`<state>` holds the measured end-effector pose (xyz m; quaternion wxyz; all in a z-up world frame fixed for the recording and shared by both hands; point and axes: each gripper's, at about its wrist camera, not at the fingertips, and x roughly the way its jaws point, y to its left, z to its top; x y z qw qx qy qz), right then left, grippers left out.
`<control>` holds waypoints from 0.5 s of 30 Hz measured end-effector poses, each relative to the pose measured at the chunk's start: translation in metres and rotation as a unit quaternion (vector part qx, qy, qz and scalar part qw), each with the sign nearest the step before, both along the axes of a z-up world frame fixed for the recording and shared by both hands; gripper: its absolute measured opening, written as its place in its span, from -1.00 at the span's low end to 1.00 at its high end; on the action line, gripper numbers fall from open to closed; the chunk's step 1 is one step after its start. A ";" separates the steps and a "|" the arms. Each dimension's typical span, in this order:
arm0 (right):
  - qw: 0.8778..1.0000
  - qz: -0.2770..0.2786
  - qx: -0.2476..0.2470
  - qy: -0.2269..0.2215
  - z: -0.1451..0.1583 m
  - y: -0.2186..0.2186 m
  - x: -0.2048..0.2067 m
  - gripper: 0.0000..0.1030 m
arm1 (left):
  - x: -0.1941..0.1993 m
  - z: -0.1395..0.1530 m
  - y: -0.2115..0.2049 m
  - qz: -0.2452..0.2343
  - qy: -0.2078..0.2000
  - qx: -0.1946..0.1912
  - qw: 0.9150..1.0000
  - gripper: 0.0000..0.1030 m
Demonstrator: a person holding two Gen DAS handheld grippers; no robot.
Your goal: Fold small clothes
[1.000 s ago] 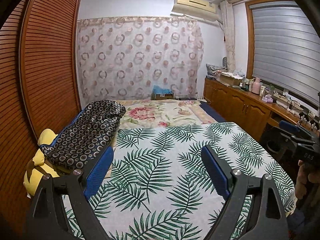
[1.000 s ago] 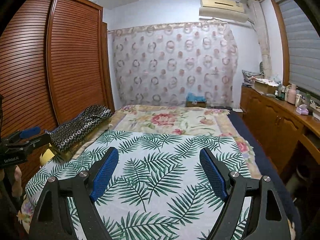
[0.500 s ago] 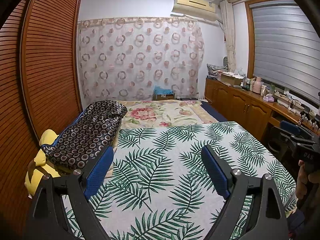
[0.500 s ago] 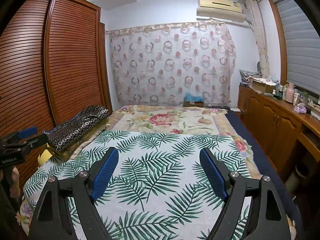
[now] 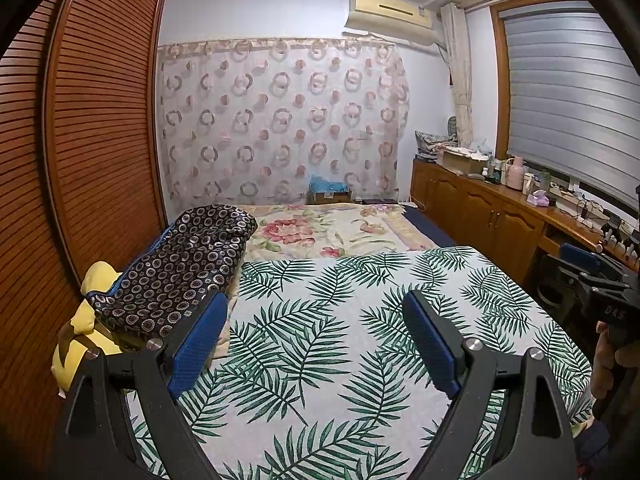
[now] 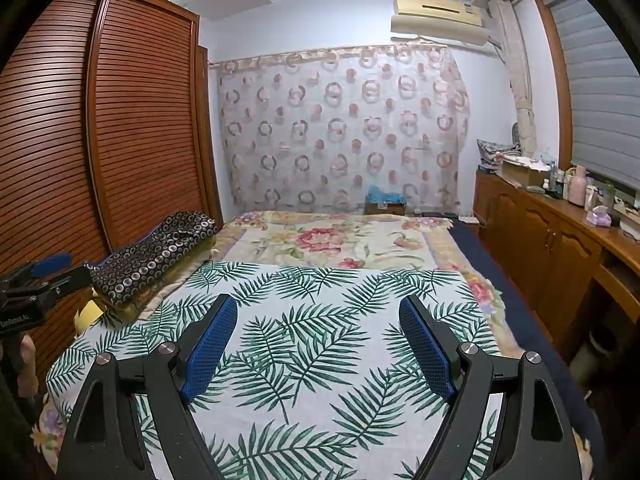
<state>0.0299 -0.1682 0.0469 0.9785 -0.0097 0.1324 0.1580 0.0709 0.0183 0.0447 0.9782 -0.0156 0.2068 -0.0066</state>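
Both tools hover over the near end of the bed. Left tool (image 5: 314, 340): jaws spread wide, nothing between them. Right tool (image 6: 316, 344): same, wide apart and empty. Palm-leaf sheet (image 5: 360, 320) covers the bed's near half, floral blanket (image 6: 336, 240) the far half. Dark ring-patterned cloth (image 5: 180, 268) lies heaped at the left edge over something yellow (image 5: 76, 344), beside the slatted wardrobe (image 6: 100, 140).

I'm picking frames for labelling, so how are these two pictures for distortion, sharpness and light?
Left wrist view: strong fisheye, the wardrobe bows, corners black; the leaf-print sheet is sharp and evenly lit, and the left gripper close up is crisp. Right wrist view: same bending on the wardrobe and window blind; the right gripper is clear, with no blur or glare.
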 end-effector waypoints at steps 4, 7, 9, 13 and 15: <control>1.000 0.000 0.001 0.001 0.000 -0.001 0.001 0.64 | 0.000 0.002 0.002 0.001 -0.002 0.001 1.000 0.74; 1.000 0.001 0.001 0.000 -0.002 -0.002 0.000 0.64 | 0.001 0.003 0.005 0.001 -0.002 0.002 1.000 0.74; 1.000 0.000 0.001 0.000 -0.002 -0.002 0.000 0.64 | 0.001 0.004 0.006 0.001 -0.003 0.002 1.000 0.74; 1.000 0.000 0.002 0.000 -0.002 -0.004 0.000 0.64 | 0.001 0.004 0.006 0.001 -0.002 0.002 1.000 0.74; 1.000 0.000 0.003 0.001 -0.002 -0.004 0.000 0.64 | 0.000 0.003 0.004 0.001 -0.003 0.002 1.000 0.74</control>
